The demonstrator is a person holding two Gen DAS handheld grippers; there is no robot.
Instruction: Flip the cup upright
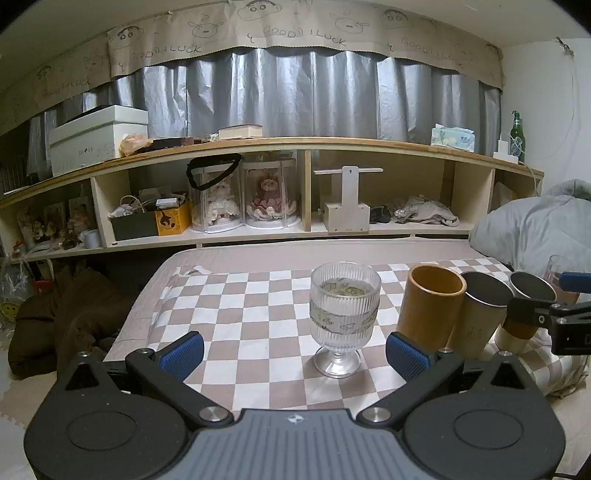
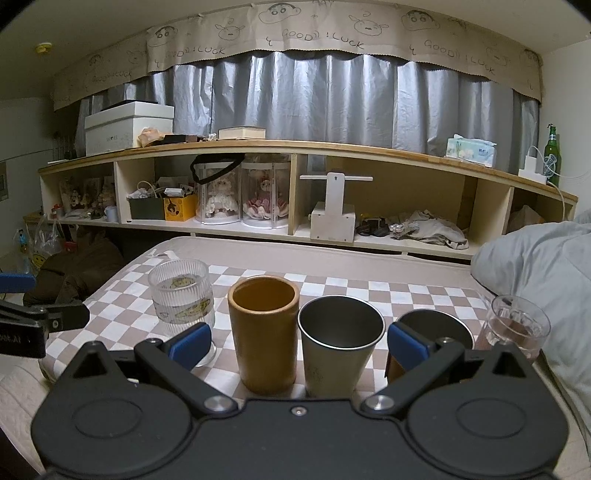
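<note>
Left gripper point(image 1: 295, 352): we held it spread wide and empty, just short of the ribbed glass goblet point(image 1: 344, 316).
Right gripper point(image 2: 297, 345): we kept it released too, nothing between the blue pads; the bamboo cup point(image 2: 263, 334) and steel tumbler point(image 2: 340, 352) stood in the gap.
Cups: all five stood mouth-up in a row on the checkered cloth point(image 1: 240, 310); we saw none left to flip.
Goblet handling: we judged it fragile, slippery and top-heavy on its short stem; we would take the ribbed bowl, not the foot.
Bamboo and steel: stiff, light, forgiving; mid-wall grip.
Second steel cup point(image 2: 436, 325): partly hidden behind the right pad.
Clear glass point(image 2: 515, 326): far right, near the grey duvet point(image 2: 535, 266); thin and breakable.
Writing, shelf: the white box point(image 2: 125, 131) bore small lettering we could not read; the green bottle point(image 2: 551, 155) label was illegible.
Writing, valance point(image 2: 295, 33): "GOOD LUCK", repeated.
</note>
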